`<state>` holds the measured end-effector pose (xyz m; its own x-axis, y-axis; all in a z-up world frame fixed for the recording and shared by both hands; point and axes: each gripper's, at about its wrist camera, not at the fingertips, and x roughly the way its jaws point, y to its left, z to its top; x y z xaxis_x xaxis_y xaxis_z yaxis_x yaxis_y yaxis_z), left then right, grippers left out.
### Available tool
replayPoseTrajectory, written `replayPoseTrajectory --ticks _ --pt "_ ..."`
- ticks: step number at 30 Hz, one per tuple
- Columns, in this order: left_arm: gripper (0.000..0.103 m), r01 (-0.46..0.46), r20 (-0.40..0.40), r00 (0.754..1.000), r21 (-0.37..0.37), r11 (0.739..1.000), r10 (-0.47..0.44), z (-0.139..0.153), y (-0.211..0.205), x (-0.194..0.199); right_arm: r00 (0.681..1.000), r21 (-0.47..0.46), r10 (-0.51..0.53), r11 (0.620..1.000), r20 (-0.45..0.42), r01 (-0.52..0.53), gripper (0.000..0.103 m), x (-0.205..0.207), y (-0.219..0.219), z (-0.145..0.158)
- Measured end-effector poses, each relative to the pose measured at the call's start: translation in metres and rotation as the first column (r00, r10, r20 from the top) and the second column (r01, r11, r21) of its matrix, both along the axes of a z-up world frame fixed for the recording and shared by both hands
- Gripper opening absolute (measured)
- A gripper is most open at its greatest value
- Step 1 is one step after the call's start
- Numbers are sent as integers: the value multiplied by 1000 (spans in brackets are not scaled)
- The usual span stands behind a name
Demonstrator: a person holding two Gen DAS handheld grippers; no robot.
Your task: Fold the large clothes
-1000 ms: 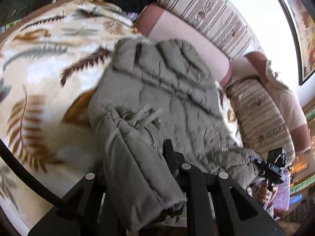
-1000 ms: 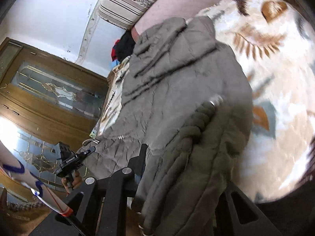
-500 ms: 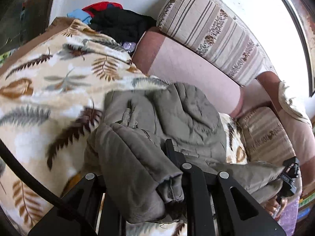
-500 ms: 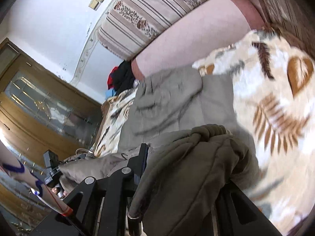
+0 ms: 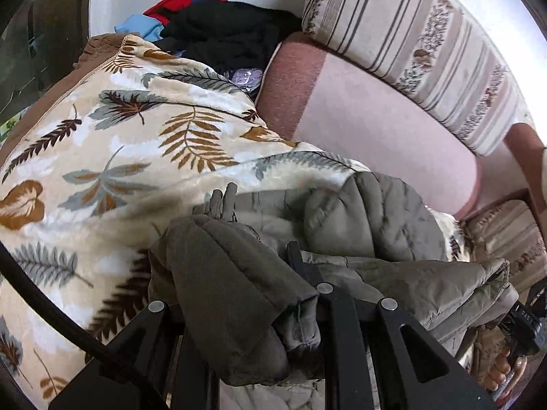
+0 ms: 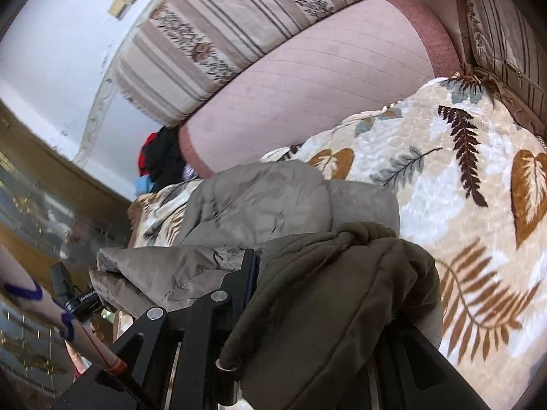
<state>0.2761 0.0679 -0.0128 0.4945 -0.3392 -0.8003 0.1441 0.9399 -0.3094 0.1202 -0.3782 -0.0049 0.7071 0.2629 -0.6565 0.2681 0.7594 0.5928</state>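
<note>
Since prev. frames: both grippers raised, olive-grey quilted puffer jacket (image 5: 369,218) bunched toward them. Left gripper (image 5: 270,294) clamped on jacket sleeve/edge, fabric draped over its fingers. Right gripper (image 6: 307,294) clamped on jacket's ribbed-cuff end. Jacket body lies ahead of both on cream leaf-print fleece blanket (image 5: 112,157), w/ pink sofa backrest (image 6: 318,78) beyond.

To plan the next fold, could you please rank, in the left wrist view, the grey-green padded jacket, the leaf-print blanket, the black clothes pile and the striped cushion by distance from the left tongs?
1. Grey-green padded jacket, gripped in the left tongs.
2. Leaf-print blanket, beneath and leftward.
3. Black clothes pile at the far end and striped cushion at upper right: too close to call.
</note>
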Motion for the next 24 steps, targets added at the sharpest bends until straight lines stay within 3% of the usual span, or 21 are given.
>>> replayPoseTrajectory --ticks 10,16,19,21,22,23,24 --pt "19 -41 -12 999 145 989 43 -35 -41 70 995 -66 -63 996 -83 57 23 78 -16 -28" --pt "20 -58 -29 997 185 981 65 -55 -52 78 988 -55 -90 995 -124 83 24 96 -22 -50" --pt "24 -57 -50 997 109 992 63 -47 -41 76 989 -27 -85 996 -122 82 27 93 -25 -49" --pt "37 -64 -65 996 -11 998 63 -38 -27 72 992 23 -78 997 -95 80 33 85 -28 -43" --pt "41 -63 -67 996 -73 995 58 -33 -20 69 994 45 -75 996 -80 79 43 82 -28 -41" --pt "53 -58 -68 996 -137 989 49 -28 -13 66 996 78 -73 994 -40 76 68 75 -29 -36" --pt "67 -59 -63 997 -192 980 47 -22 -7 61 997 87 -82 993 -10 82 81 70 -28 -31"
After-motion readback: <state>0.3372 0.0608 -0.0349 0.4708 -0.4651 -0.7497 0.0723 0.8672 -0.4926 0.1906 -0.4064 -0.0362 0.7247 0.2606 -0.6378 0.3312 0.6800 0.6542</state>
